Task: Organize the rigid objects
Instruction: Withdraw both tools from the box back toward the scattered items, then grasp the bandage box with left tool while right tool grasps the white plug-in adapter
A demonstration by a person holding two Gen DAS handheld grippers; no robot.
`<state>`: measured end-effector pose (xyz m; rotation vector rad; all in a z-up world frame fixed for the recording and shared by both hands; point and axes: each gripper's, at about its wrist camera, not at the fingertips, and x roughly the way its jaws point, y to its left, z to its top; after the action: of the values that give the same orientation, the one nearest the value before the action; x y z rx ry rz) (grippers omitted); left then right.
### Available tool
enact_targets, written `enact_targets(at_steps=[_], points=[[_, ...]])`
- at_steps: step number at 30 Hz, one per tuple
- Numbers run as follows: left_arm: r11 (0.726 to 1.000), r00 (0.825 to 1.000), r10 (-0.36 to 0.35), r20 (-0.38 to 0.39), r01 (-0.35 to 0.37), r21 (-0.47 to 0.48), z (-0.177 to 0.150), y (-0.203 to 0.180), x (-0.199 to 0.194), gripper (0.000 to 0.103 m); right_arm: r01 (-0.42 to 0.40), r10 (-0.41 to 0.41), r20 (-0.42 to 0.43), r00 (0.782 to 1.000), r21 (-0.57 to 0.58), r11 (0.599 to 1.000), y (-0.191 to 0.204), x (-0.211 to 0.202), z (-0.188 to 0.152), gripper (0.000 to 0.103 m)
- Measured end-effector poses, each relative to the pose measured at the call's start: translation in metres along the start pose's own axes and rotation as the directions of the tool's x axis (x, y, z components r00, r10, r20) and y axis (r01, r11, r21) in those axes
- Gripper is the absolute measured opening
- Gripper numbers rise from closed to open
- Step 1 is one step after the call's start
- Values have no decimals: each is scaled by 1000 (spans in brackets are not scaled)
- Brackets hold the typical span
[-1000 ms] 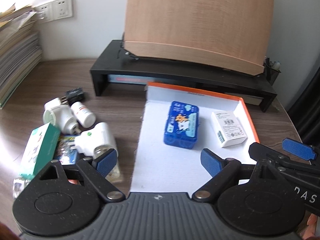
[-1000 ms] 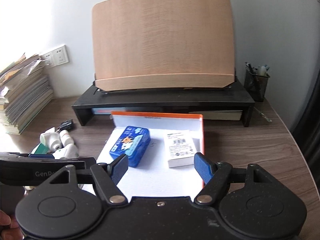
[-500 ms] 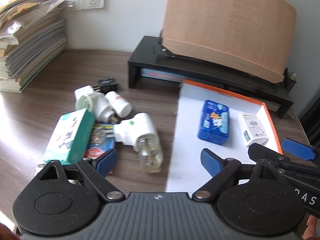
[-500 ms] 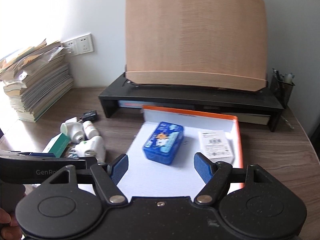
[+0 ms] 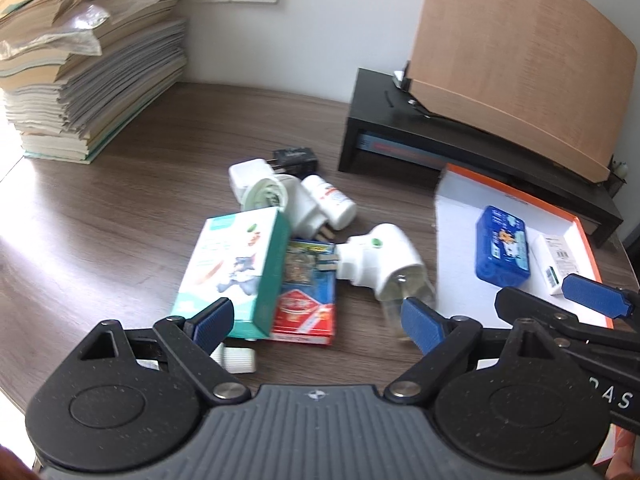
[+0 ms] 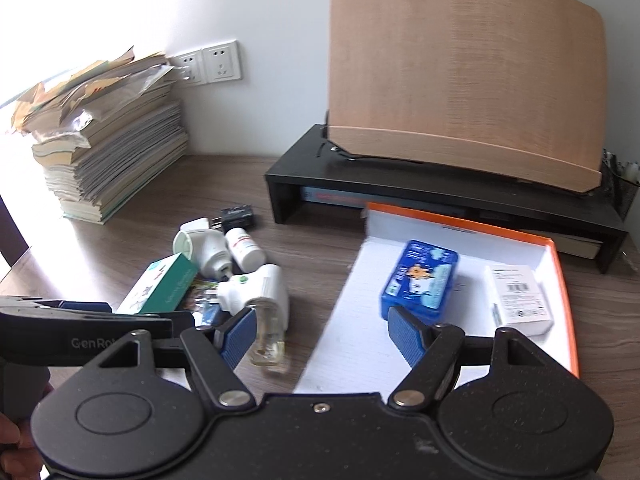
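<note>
A white tray with an orange rim (image 5: 456, 216) (image 6: 560, 256) holds a blue tin (image 5: 502, 254) (image 6: 422, 280) and a white box (image 5: 554, 258) (image 6: 518, 300). Left of it lies a pile: a green-and-white box (image 5: 236, 272) (image 6: 160, 284), a red card pack (image 5: 306, 296), a white plug-in device with a glass bottle (image 5: 380, 266) (image 6: 260, 292), a white adapter (image 5: 280, 200) (image 6: 200, 248) and a small white bottle (image 5: 330, 200) (image 6: 244, 250). My left gripper (image 5: 316, 320) is open and empty, just in front of the pile. My right gripper (image 6: 322, 332) is open and empty at the tray's near left edge.
A black monitor stand (image 5: 460, 152) (image 6: 420, 196) with a curved wooden board (image 6: 460, 92) stands at the back. A tall stack of books and papers (image 5: 88, 60) (image 6: 108, 136) sits at the back left. A black plug (image 5: 296, 158) lies behind the pile. A mesh pen holder (image 6: 620, 188) is far right.
Both grippers have swung left, away from the tray and toward the pile. The pile now lies in front of the left gripper. Both stay open and empty.
</note>
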<state>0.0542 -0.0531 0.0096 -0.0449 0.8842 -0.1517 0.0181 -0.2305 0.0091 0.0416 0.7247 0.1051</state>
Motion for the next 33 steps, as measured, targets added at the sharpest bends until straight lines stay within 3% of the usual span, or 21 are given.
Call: enact_targets(at_steps=[10, 20, 23, 25, 33], points=[[994, 996, 71, -52, -75, -75, 10, 59, 28, 95, 4, -3, -31, 1000, 21, 1000, 11, 22, 3, 86], [999, 994, 17, -107, -21, -33, 21, 68, 69, 99, 4, -3, -68, 998, 16, 1000, 21, 47, 9, 86], [999, 993, -24, -115, 19, -42, 21, 71, 79, 92, 4, -3, -85, 996, 9, 1000, 24, 58, 10, 86], [996, 994, -69, -90, 64, -55, 22, 72, 78, 76, 0, 1, -99, 995, 6, 1000, 26, 66, 10, 86], [995, 993, -88, -73, 85, -46, 28, 83, 72, 71, -23, 14, -169, 985, -46, 999, 34, 102, 13, 86]])
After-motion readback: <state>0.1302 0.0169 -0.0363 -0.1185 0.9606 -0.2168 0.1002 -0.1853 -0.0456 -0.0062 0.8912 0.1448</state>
